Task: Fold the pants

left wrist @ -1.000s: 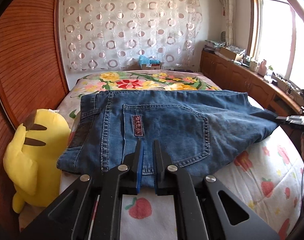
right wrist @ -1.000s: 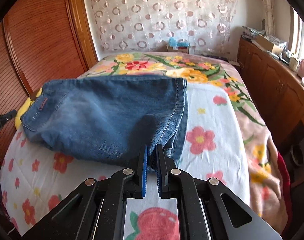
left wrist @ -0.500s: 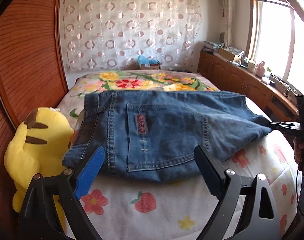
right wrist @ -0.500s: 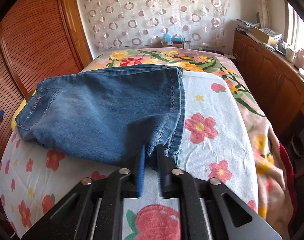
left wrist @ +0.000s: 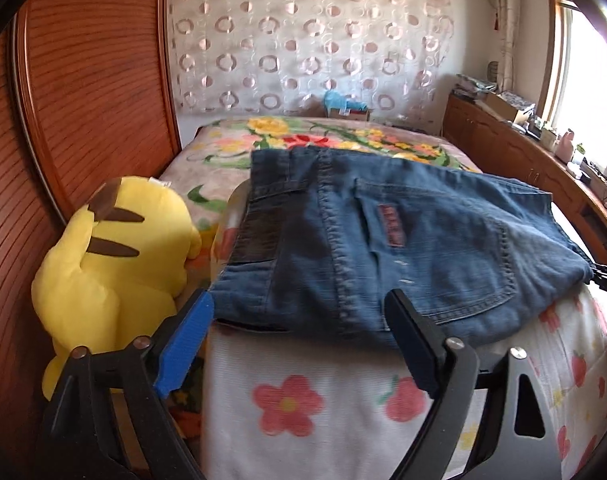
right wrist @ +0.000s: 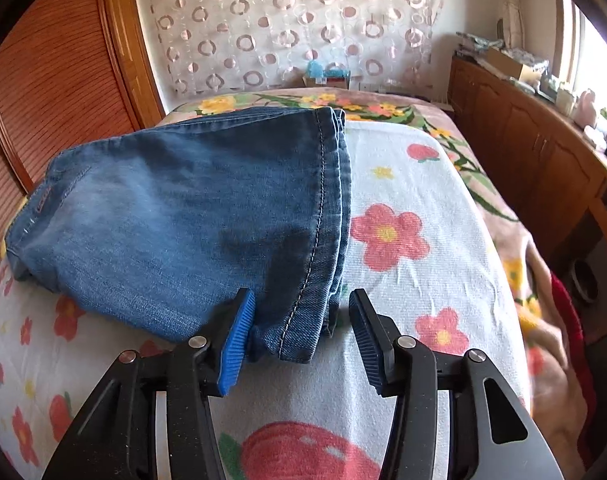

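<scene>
Right wrist: folded jeans [right wrist: 191, 216] between parted gripper [right wrist: 299, 328] fingers.

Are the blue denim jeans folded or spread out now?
Folded: the blue denim jeans lie as a compact stack on the floral towel, several hem layers piled at the right edge.

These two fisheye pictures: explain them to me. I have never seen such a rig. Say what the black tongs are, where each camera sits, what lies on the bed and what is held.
The tongs are two hand-held grippers, each with a camera looking along its fingers. One picture comes from the left gripper, the other from the right gripper. Both stand open and hold nothing. Folded jeans lie on a flowered towel on the bed. A yellow plush toy sits beside them.
</scene>
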Demonstrator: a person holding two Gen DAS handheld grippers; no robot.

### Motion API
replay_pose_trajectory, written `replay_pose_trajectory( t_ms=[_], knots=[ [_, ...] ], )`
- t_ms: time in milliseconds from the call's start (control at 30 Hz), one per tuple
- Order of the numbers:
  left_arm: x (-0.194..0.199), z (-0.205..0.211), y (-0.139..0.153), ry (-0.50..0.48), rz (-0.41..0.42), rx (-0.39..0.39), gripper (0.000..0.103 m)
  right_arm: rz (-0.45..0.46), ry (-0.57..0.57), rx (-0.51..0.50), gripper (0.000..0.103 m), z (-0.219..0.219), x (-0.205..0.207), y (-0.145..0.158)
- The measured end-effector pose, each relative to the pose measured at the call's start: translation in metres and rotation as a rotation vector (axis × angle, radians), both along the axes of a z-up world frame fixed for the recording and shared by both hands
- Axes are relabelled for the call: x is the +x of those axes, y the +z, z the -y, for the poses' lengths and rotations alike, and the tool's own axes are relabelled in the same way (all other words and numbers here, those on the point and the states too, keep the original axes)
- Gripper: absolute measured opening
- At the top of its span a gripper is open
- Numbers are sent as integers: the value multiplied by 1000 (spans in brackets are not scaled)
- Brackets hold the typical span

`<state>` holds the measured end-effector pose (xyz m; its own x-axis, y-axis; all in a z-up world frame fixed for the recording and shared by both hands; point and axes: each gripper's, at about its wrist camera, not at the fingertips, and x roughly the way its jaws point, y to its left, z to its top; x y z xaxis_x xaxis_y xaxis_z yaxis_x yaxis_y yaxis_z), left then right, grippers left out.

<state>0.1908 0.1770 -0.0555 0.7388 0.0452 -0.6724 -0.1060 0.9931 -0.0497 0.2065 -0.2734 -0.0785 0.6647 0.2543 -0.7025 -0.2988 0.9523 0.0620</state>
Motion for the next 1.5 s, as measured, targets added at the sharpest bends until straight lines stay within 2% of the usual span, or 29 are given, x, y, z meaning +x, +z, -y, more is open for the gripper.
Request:
replay_pose_trajectory(
  t_ms=[33, 67, 367, 433, 500, 600, 667, 733, 833, 1033, 1200, 1433, 1500],
  knots=[
    [3, -3, -2, 1, -11, -3, 74, 2, 1, -5, 51, -1, 0, -1],
    [7, -5, -6, 1, -33, 0, 69, 2, 2, -7, 51, 0, 0, -1],
    [29, -19, -33, 53, -146, 25, 69, 4, 9, -18, 50, -1, 1, -3],
    [31, -18, -32, 57, -150, 36, 69, 7, 18, -26, 45, -3, 0, -3],
    [31, -14, -31, 55, -160, 59, 65, 10, 28, -34, 41, -5, -1, -3],
    [29, -9, -30, 41, -153, 85, 50, -15, 76, 12, 20, -5, 0, -1],
    [27, -4, -28, 27, -150, 109, 29, -16, 95, -12, 18, -9, -2, 2],
    [25, 1, -26, 19, -153, 139, 18, 2, 120, -24, 16, -12, -5, 7],
    [23, 4, -25, 6, -151, 157, 9, 30, 125, -12, 16, -10, -6, 16],
    [11, 10, 6, 25, -48, 178, 7, 97, 83, 11, 14, 1, -9, 31],
    [-4, 27, 41, -19, 20, 196, 7, 143, 68, 13, 14, 6, -18, 52],
    [-38, 36, 77, -48, 100, 142, 7, 208, 73, 12, 14, 11, -42, 79],
    [-52, 43, 80, -54, 115, 143, 7, 210, 73, 50, 14, 21, -57, 85]
  ],
)
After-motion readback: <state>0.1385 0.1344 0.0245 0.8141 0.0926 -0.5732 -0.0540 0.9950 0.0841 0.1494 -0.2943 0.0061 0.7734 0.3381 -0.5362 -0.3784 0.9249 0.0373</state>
